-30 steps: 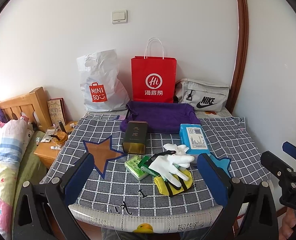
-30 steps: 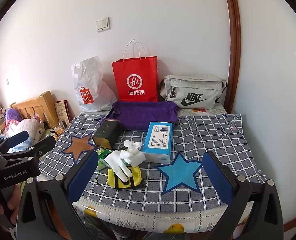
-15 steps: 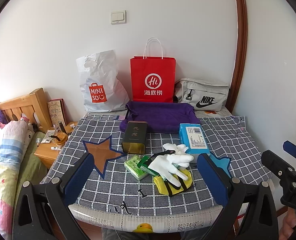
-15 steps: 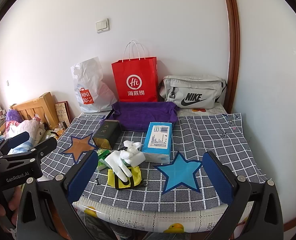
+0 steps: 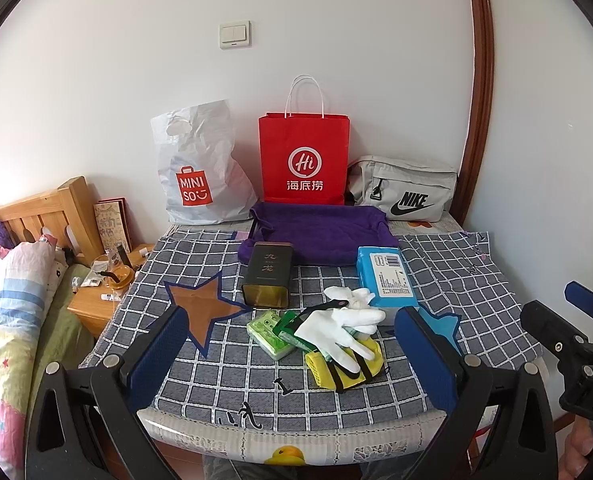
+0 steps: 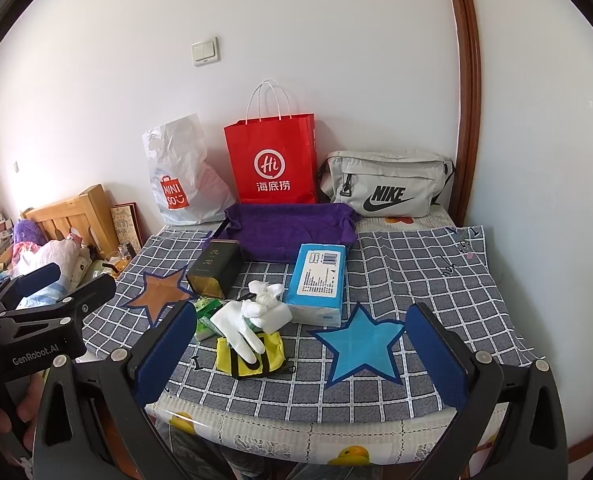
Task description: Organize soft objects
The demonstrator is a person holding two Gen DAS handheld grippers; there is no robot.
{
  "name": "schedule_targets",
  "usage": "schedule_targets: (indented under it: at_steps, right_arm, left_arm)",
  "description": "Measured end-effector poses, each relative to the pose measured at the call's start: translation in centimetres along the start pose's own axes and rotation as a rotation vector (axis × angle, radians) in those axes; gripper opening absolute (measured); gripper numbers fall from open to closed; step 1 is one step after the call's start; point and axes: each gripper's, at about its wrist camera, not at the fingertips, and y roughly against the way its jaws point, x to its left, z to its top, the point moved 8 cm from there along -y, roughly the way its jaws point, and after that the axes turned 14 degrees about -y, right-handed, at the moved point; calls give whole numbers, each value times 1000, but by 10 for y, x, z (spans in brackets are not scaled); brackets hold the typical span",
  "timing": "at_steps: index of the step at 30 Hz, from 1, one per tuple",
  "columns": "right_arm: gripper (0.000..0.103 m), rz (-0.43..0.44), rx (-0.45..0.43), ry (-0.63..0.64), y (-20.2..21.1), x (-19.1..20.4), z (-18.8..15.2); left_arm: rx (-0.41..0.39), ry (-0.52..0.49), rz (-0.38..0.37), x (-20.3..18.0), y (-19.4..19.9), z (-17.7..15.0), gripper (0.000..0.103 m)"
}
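A white glove (image 5: 338, 330) (image 6: 238, 328) lies on a yellow pouch with black straps (image 5: 346, 368) (image 6: 252, 354) near the table's front. A second bunched white glove (image 5: 350, 294) (image 6: 266, 294) lies behind it, with green tissue packs (image 5: 270, 330) (image 6: 206, 314) to the left. A blue tissue pack (image 5: 386, 276) (image 6: 320, 280) and a dark tin (image 5: 268, 274) (image 6: 216, 266) lie further back, before a purple cloth tray (image 5: 320, 232) (image 6: 292, 228). My left gripper (image 5: 292, 364) and right gripper (image 6: 296, 356) are open, empty, at the table's front edge.
A Miniso plastic bag (image 5: 198, 168), a red paper bag (image 5: 304, 160) and a grey Nike bag (image 5: 404, 188) stand against the back wall. The checked tablecloth (image 6: 416, 264) has star patches. A bed and a wooden nightstand (image 5: 100, 300) are at the left.
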Motion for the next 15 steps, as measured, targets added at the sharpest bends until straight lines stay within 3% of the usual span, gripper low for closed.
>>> schedule_targets:
  at_steps: [15]
  right_arm:
    - [103,7,-6,-4,3,3,2]
  left_arm:
    - [2,-1,0,-3,0,0,103]
